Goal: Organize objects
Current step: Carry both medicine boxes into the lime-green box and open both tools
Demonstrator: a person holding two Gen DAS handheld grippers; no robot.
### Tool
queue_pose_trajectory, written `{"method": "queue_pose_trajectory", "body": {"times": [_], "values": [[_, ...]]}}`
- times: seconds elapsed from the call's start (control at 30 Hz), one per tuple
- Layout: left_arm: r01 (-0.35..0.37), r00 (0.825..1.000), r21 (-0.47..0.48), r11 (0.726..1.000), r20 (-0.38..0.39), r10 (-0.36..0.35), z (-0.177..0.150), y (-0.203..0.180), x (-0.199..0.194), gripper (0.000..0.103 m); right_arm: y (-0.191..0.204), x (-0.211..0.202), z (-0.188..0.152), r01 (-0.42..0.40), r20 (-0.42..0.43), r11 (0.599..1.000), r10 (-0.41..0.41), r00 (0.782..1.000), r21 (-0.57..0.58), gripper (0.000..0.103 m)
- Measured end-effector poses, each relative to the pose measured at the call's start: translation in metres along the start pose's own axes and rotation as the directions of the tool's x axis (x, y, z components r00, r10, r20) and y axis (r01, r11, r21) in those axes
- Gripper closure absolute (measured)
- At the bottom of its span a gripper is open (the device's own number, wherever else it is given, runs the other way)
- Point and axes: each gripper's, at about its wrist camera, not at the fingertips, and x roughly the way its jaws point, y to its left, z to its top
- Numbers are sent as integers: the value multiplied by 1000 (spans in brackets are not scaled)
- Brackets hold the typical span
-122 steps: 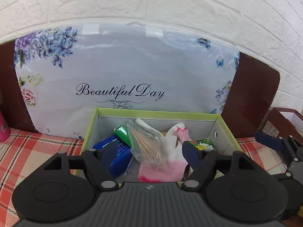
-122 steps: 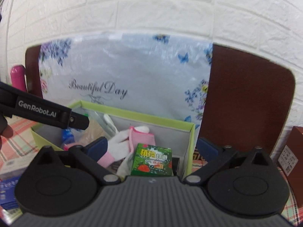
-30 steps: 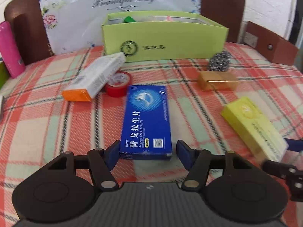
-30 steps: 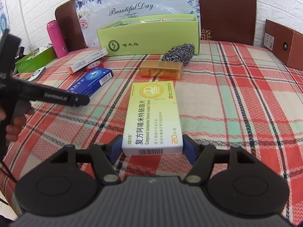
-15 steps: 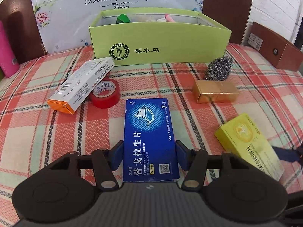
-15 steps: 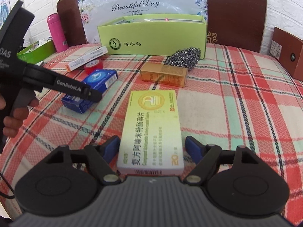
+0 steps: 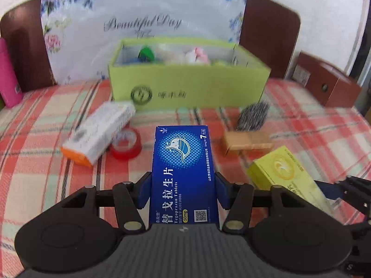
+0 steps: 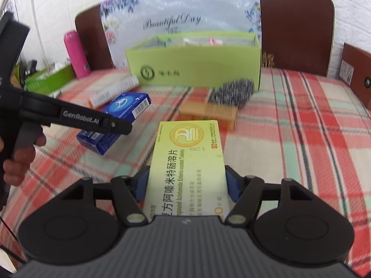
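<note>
My left gripper (image 7: 183, 185) is shut on a blue tablet box (image 7: 183, 162), its pads pressing both long sides. In the right wrist view that blue box (image 8: 120, 115) hangs tilted above the checked cloth. The right gripper (image 8: 186, 183) grips a yellow tablet box (image 8: 187, 162) with its jaws closing against the sides. The same yellow box (image 7: 285, 171) shows low on the right in the left wrist view. Behind both stands an open green box (image 7: 190, 85) holding gloves and small packs.
On the cloth lie a white and orange box (image 7: 99, 132), a red tape roll (image 7: 126, 147), a gold box (image 7: 247, 142) and a steel scourer (image 7: 252, 115). A pink bottle (image 7: 8, 78) stands far left, a brown box (image 7: 329, 85) far right. A hand (image 8: 18, 159) holds the left gripper's handle.
Both grippers have closed on their boxes and raised them off the cloth. Each box now reaches deeper between the fingers, and the green box looks nearer.
</note>
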Motion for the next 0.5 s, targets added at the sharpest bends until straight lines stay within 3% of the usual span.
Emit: {"method": "queue_pose_trajectory", "body": {"times": [0.3,0.5], "values": [[12,984,8,1000,177,-13,80,-5,-22,44,-25,-2,91,3,183,1000,-1,983,-9,38],[-19,971,-22,1000,238,23,132,0,-3,44,-45,35,148,43,248,999,-41,968,-4,38]]}}
